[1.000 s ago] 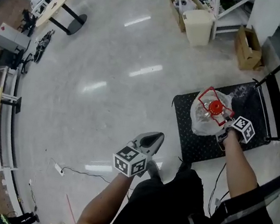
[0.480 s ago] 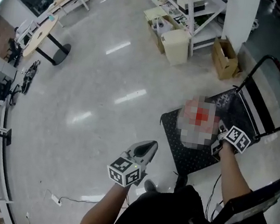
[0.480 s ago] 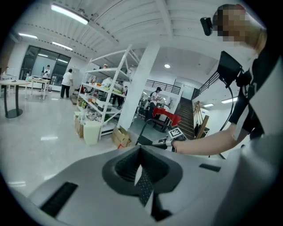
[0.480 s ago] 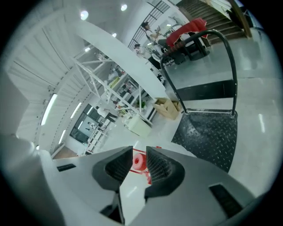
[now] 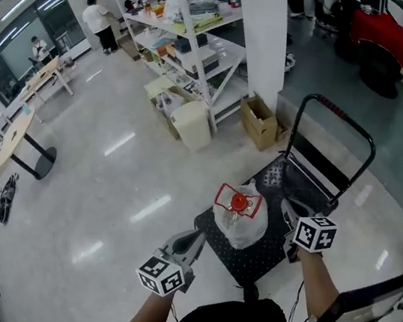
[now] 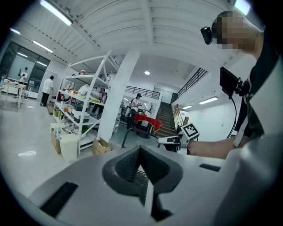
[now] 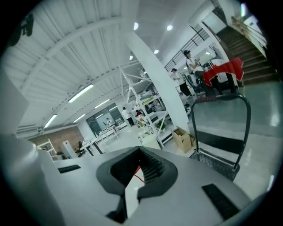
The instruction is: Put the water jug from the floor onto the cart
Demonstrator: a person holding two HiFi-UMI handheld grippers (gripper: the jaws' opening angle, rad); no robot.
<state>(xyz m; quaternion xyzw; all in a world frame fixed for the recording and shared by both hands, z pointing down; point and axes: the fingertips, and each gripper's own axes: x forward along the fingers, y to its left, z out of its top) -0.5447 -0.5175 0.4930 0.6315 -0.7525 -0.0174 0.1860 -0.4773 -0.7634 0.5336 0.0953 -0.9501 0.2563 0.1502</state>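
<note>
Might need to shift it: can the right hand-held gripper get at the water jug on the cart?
Probably yes: the water jug stands on the cart beside the right hand-held gripper, nothing between; its jaws, just closed empty, must reopen.

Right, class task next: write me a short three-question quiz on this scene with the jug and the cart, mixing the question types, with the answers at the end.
1. True or false: the water jug stands on the cart.
2. What colour is the jug's cap? A red, B blue, C green.
3. Does the cart's handle rise at the end nearer the person or at the farther end?

Key: 1 true; 2 A; 3 the farther end.
</note>
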